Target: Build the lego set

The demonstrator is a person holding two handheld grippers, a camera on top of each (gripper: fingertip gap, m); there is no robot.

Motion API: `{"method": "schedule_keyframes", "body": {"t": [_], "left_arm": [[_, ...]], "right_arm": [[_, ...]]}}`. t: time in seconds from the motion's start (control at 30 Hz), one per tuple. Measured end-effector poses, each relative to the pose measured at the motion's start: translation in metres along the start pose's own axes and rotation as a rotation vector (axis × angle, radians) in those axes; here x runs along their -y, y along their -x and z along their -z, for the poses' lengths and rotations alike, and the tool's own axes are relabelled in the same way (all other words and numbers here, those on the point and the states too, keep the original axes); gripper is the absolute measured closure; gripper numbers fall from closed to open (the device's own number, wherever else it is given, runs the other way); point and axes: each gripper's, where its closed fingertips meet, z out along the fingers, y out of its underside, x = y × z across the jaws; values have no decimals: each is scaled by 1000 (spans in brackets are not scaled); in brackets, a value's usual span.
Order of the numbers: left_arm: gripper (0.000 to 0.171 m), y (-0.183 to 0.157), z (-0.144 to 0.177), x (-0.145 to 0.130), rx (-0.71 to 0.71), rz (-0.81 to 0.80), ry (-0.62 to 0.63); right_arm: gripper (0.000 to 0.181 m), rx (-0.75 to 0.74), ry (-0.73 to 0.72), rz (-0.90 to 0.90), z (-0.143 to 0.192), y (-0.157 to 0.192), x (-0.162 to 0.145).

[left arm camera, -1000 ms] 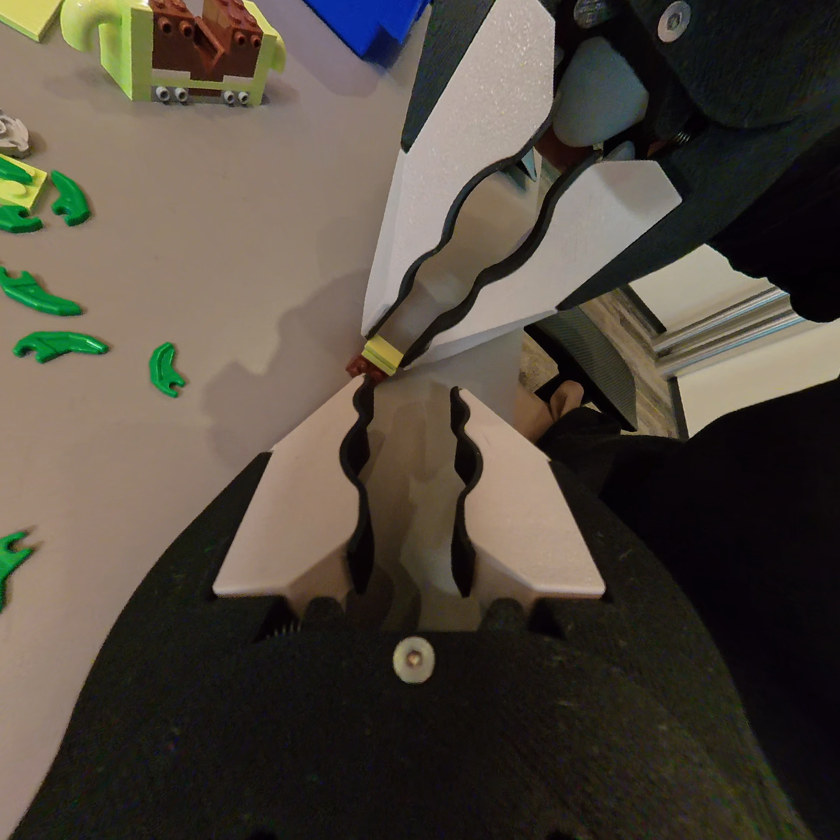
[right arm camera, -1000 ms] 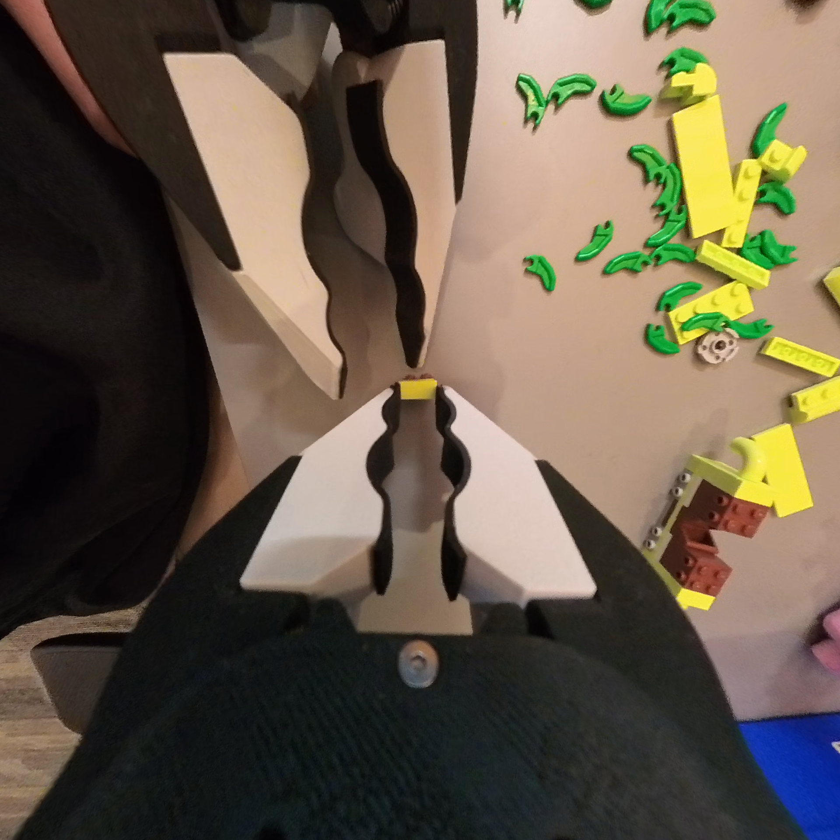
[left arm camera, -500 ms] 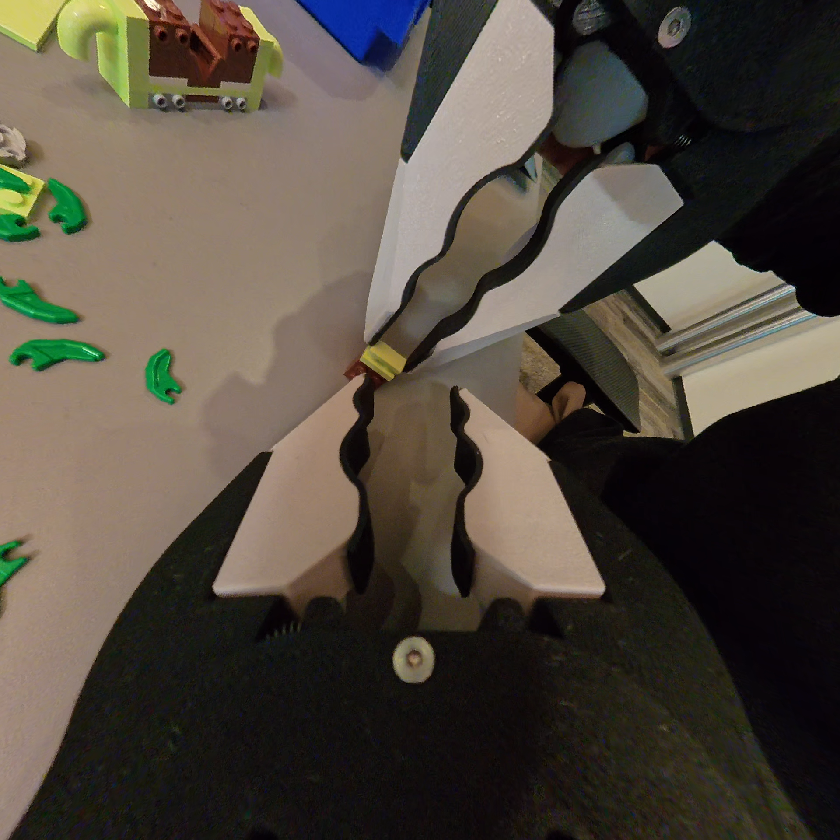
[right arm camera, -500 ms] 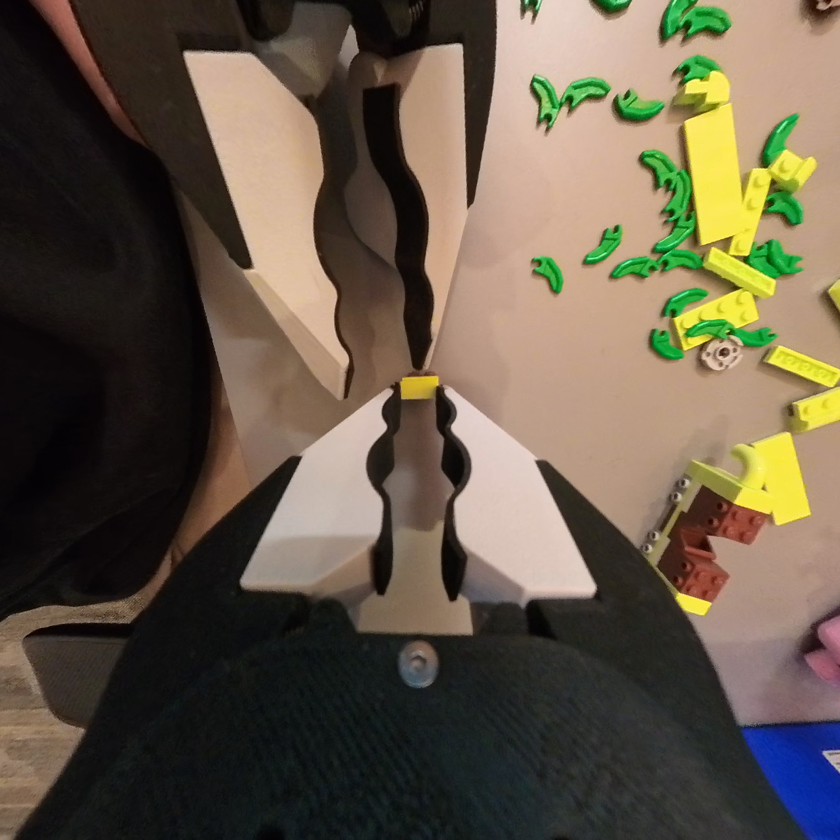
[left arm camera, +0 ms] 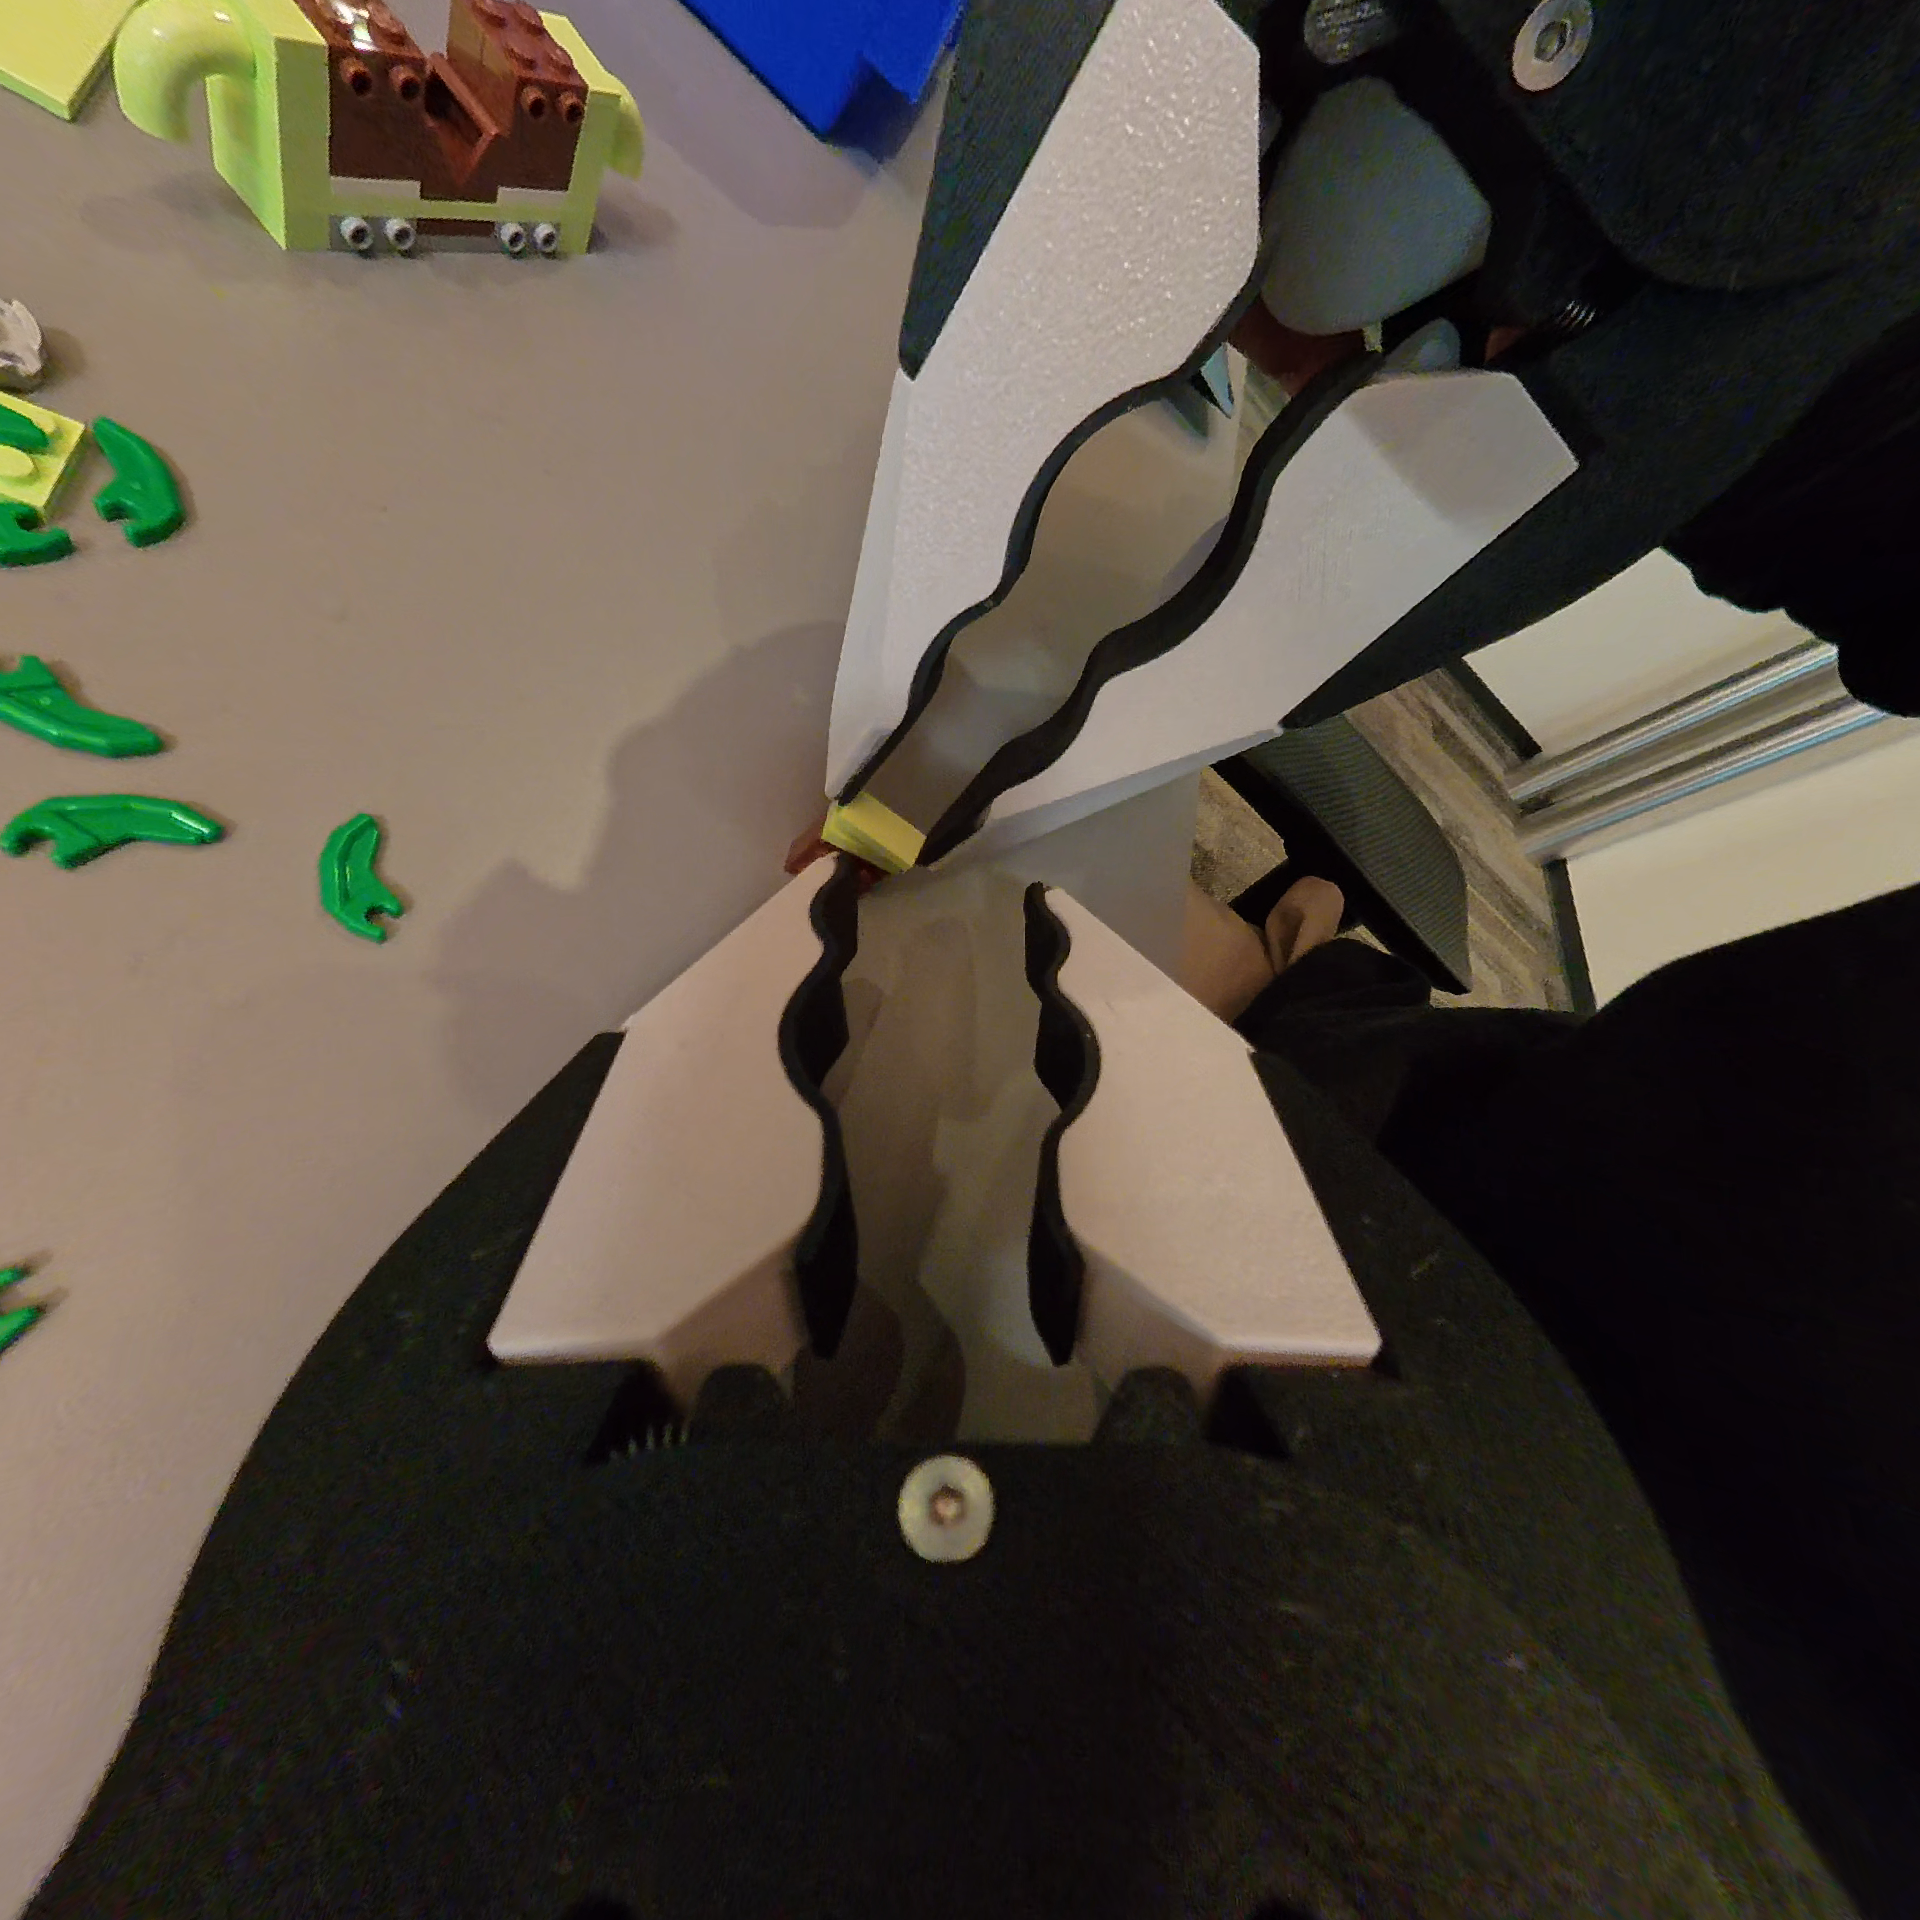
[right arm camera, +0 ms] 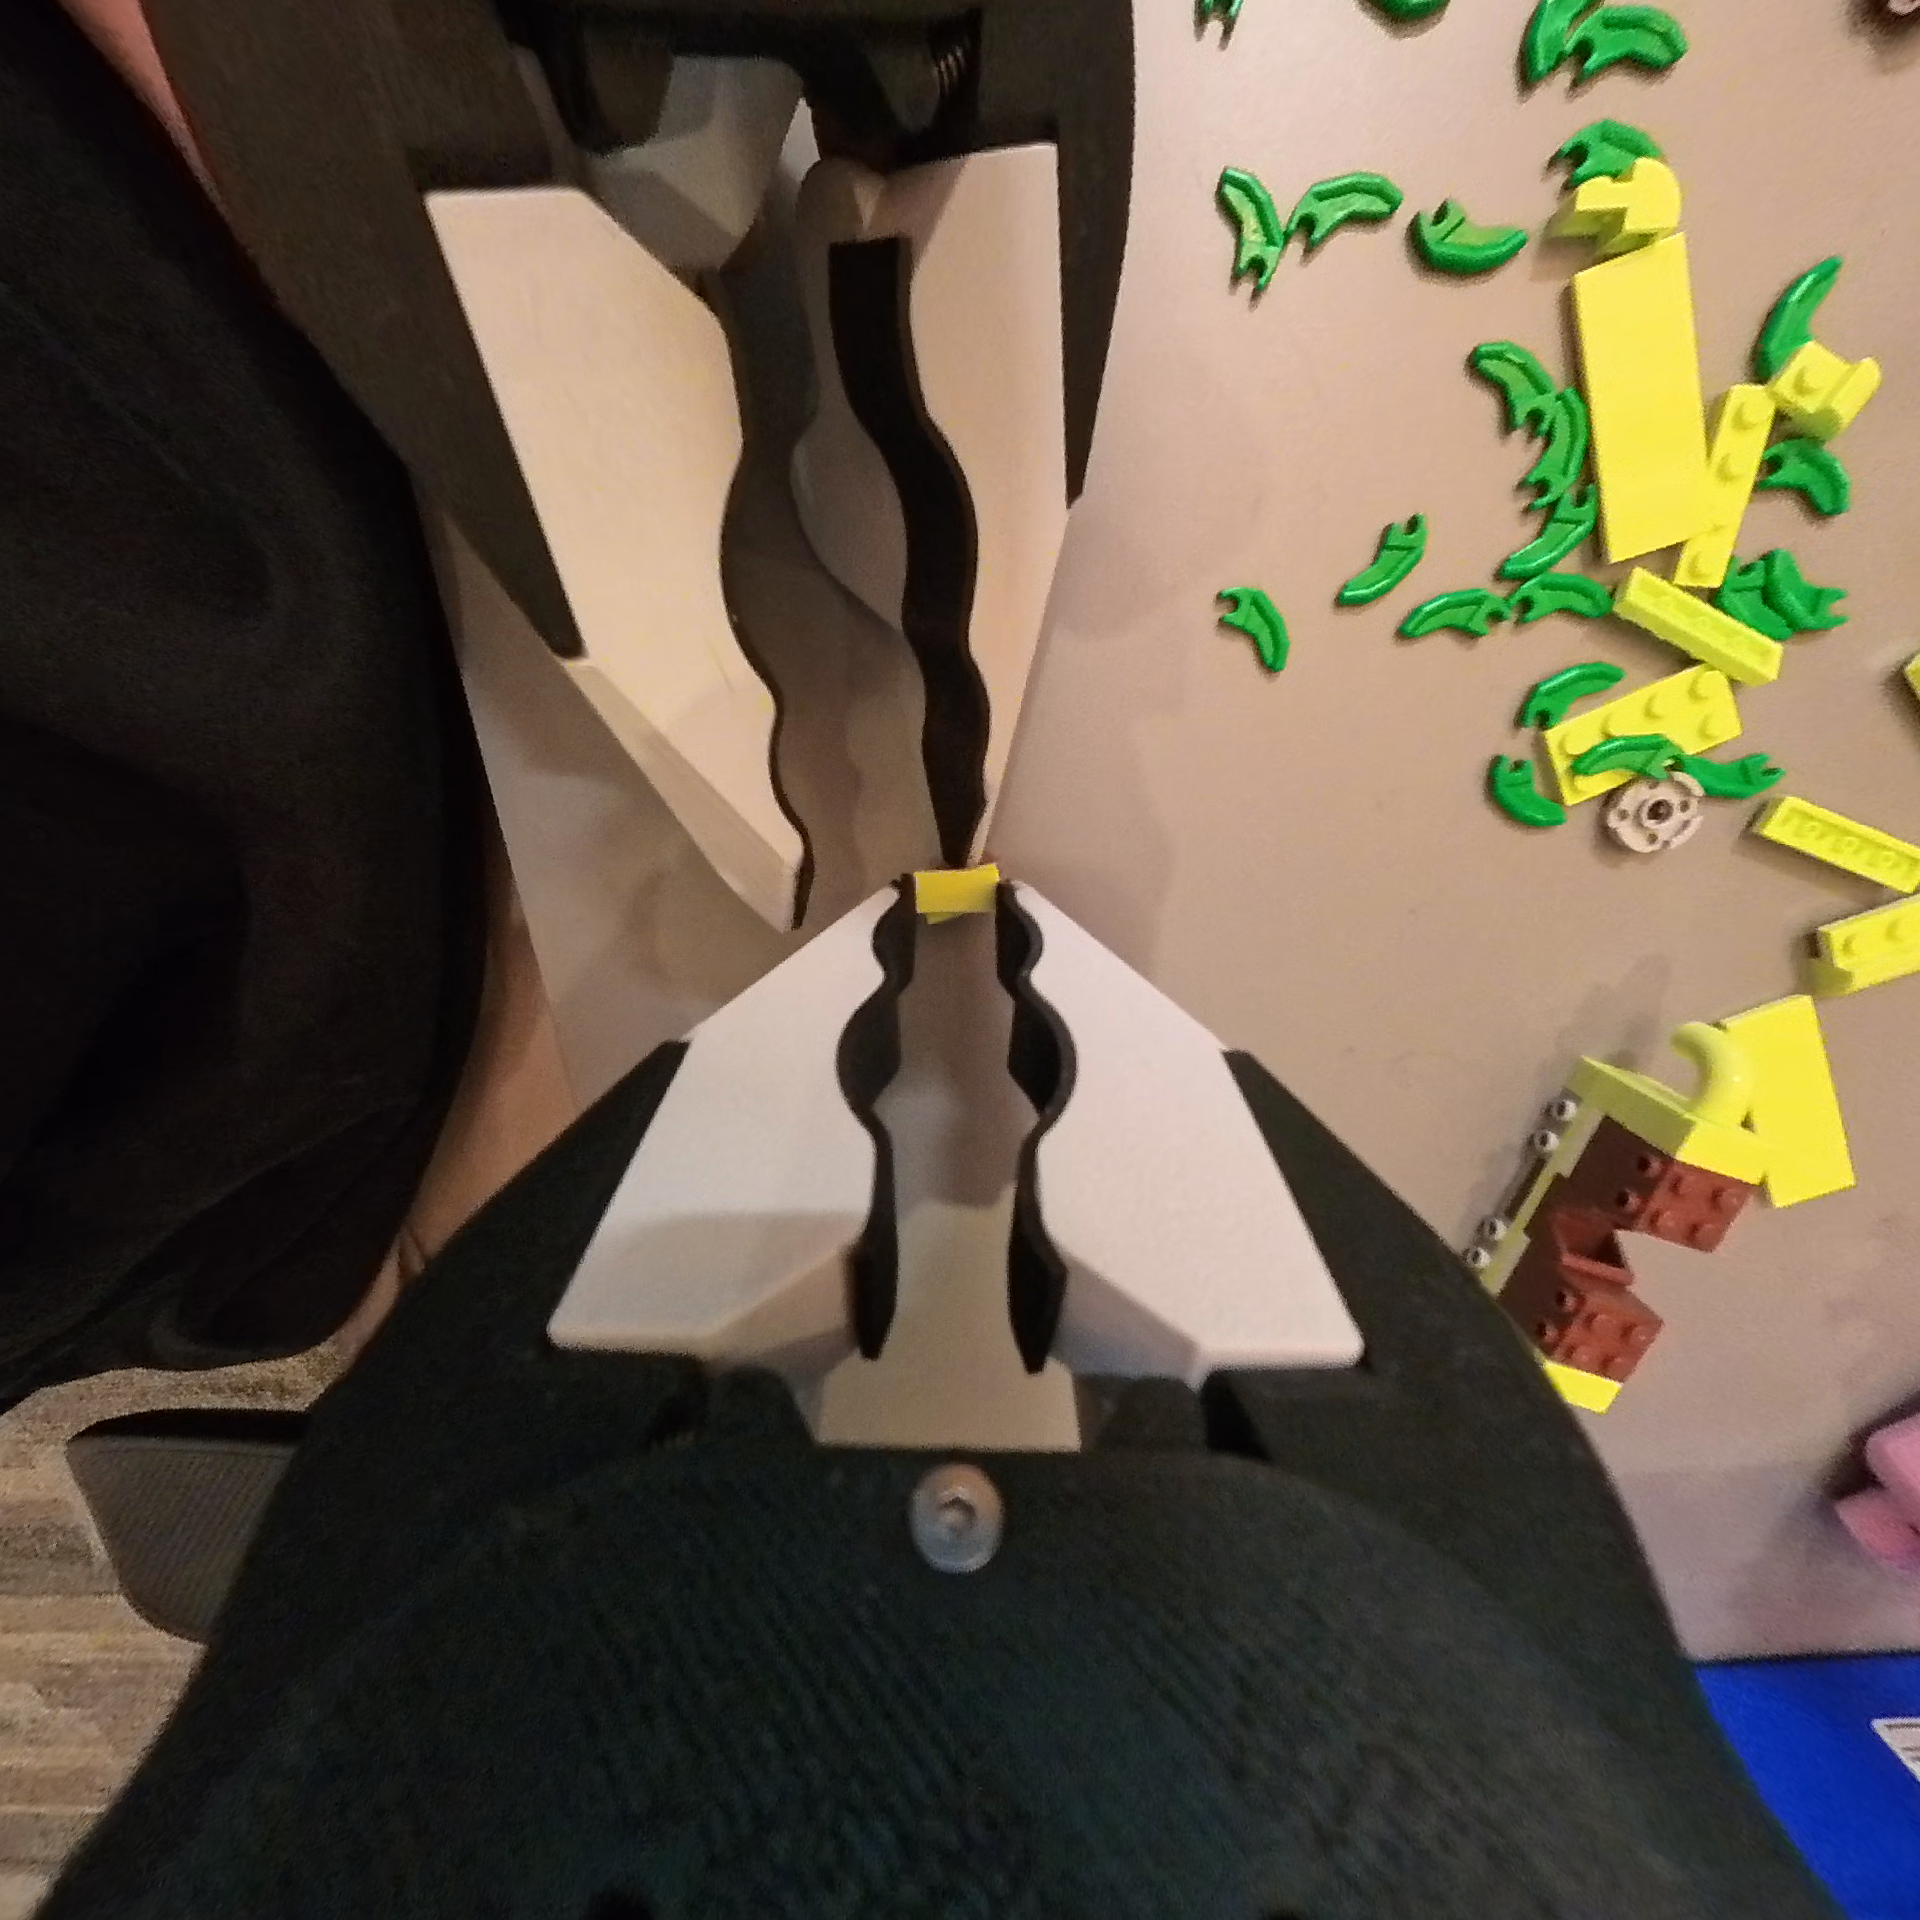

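My right gripper (right arm camera: 954, 888) is shut on a small yellow piece (right arm camera: 954, 896) held at its fingertips above the grey table (right arm camera: 1247, 935). In the left wrist view the right gripper (left arm camera: 878, 831) comes in from the top right, and the yellow piece (left arm camera: 871, 833) has a small brown piece (left arm camera: 805, 854) under it. My left gripper (left arm camera: 935, 894) is open with nothing between its fingers. Its left fingertip (left arm camera: 831, 896) touches the brown piece. In the right wrist view the left gripper (right arm camera: 878, 883) reaches down from the top.
A lime and brown partial build (left arm camera: 416, 135) stands on the table and also shows in the right wrist view (right arm camera: 1621, 1226). Green leaf pieces (left arm camera: 358, 878) and yellow plates (right arm camera: 1642, 405) lie scattered. A blue box (left arm camera: 831, 62) sits beyond. The table edge, a chair (left arm camera: 1351, 831) and floor lie beside the grippers. Less than 4 cm separates the two grippers' tips.
Both grippers stay tip to tip on the small piece. The pair has drifted only slightly over the table.
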Motion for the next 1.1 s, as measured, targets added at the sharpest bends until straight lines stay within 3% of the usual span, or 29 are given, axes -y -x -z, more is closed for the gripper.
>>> {"method": "schedule_keyframes", "body": {"t": [0.67,1.1], "left_arm": [[141,0,-1,-1,-7,10,7],[141,0,0,0,-8,10,2]], "right_arm": [[168,15,-8,230,5,3,0],[168,35,19,253,1,1,-2]]}}
